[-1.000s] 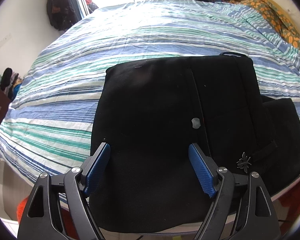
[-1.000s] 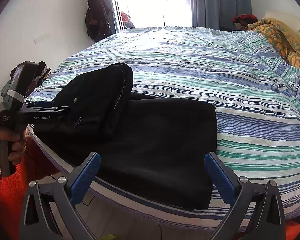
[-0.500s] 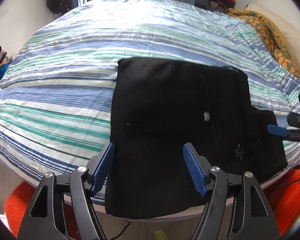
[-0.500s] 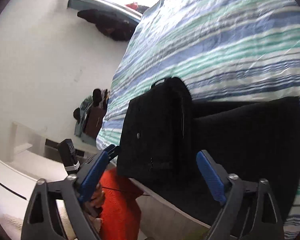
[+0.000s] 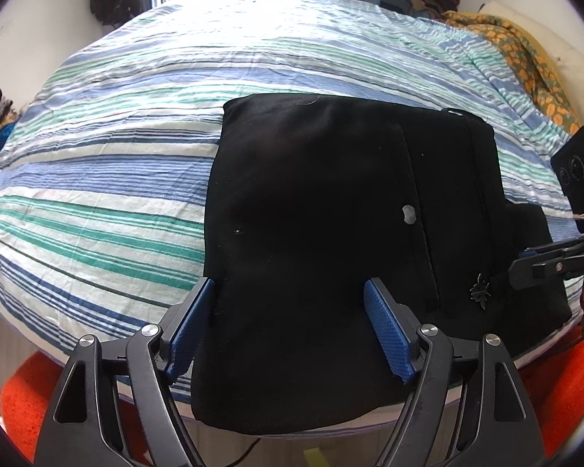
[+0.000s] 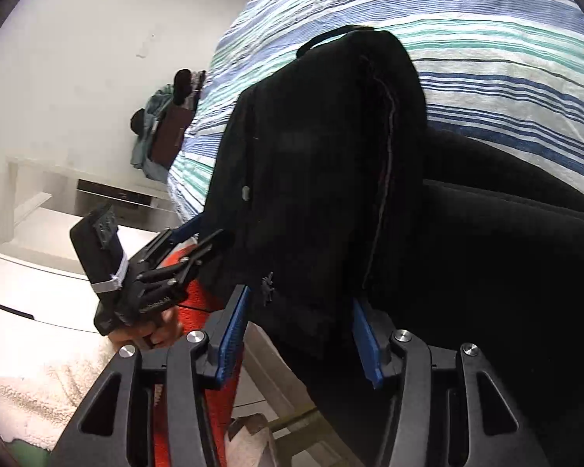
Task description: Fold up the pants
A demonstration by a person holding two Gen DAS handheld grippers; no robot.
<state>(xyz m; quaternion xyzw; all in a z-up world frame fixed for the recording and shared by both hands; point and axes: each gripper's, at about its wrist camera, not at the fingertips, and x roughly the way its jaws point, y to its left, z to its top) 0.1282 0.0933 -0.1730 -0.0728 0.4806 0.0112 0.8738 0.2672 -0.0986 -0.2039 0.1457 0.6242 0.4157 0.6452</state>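
The black pants [image 5: 323, 233] sit on the striped bed [image 5: 136, 124] right at its near edge, already doubled over into a chunky block, with a lower layer sticking out at about 3 o'clock in the left wrist view. There's a small pale button [image 5: 408, 214] and a little metal leaf charm [image 5: 481, 291] on the top layer.

The left hand-held gripper [image 5: 290, 327] hovers over the near part of the block with its jaws apart, nothing pinched between them, its left pad at the fabric's side edge. The right hand-held gripper [image 6: 298, 334] comes in from the side, and its jaws have just been closing. The folded end of the pants lies between the blue pads, but I honestly can't tell if they're biting yet or just bracketing the cloth.

Handling-wise, this looks like soft, floppy, fairly thick fabric, light enough and not fragile at all. Stacked layers like this probably slide on each other, so I'd grab through the whole thickness near a folded edge or corner, not just the top sheet. I'd also steer clear of the charm, since it could snag.
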